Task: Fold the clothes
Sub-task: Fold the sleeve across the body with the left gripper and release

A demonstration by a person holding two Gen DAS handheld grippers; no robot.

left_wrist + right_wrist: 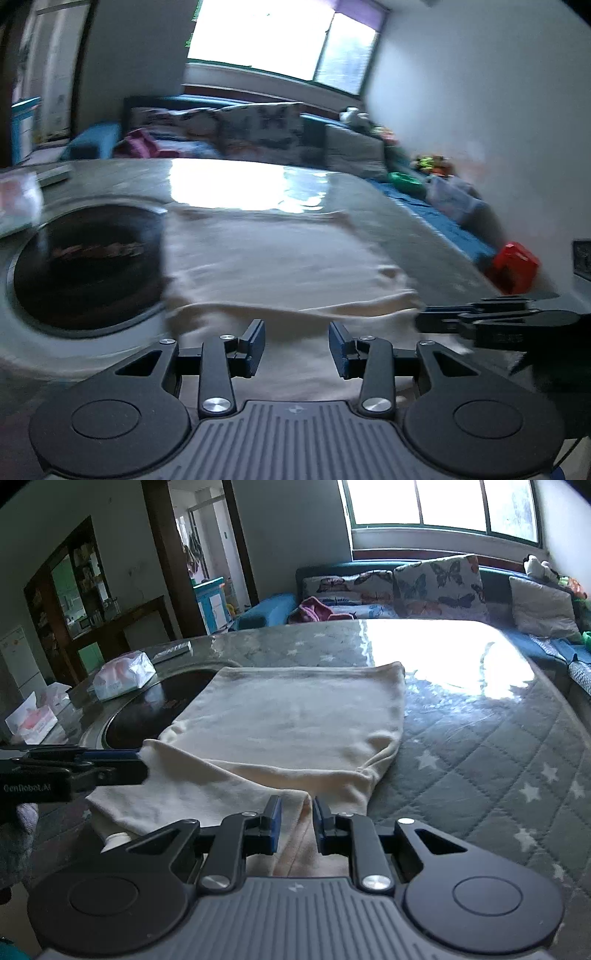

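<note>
Cream garment (291, 723) lying folded on the quilted counter (498, 746), beside dark round inset (147, 716). Right gripper (297, 808) fingers pinching its near edge; left gripper (296, 334) fingers spread, released.

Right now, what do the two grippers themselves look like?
Both match: the left gripper and right gripper have black linkage arms with silver pivot screws, blue finger pads, round black side discs and a ribbed grey body. White "GenRobot.AI" lettering marks the left one's side.

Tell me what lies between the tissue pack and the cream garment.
In the right wrist view, the dark round inset in the table separates the tissue pack from the cream garment, whose left edge overlaps it.
</note>
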